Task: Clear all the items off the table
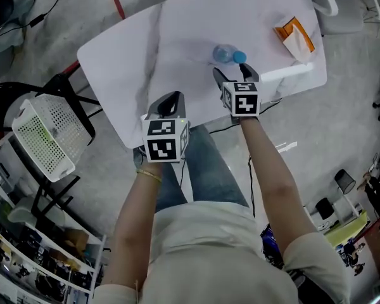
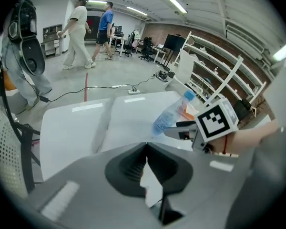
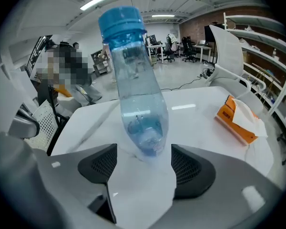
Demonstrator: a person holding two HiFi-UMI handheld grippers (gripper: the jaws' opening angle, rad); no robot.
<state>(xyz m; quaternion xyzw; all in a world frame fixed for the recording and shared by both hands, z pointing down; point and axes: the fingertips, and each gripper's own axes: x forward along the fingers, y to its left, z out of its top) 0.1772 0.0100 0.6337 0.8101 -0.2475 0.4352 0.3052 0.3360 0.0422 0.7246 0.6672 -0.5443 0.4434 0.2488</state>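
We're basically at square one here. Nothing looks cleared yet as far as we can see: two things sit on the table [image 1: 177, 24], a bottle [image 3: 136, 89] and a tissue box [image 1: 296, 37], and both have to go. We're guessing the white basket [image 1: 47, 138] off the table's left side is where stuff ends up, but that's only a guess.

The bottle looks like first up. It stands on the near-right part of the tabletop. The right gripper [image 1: 233, 75] has its jaws spread wide, with the bottle's base right at the mouth between them and the pads clear of it on both sides. So no grab yet, only lined up. The left gripper [image 1: 169, 101] hangs over the near edge with its jaws pressed together and nothing between them.

Stuff-wise, the bottle is thin clear plastic with a bluish tint, a blue screw cap and a round body narrowing to the neck. We'd expect it to be light and a bit squishy, so easy to tip or crush. We can't tell how much water is in it.

The tissue box is orange card, flat and rectangular, with a floppy white tissue poking out the top. It sits well apart from the bottle, by the far-right corner.

The tabletop is glossy white with grey marble-like veins and rounded corners, pretty slick-looking. The basket is white perforated plastic.
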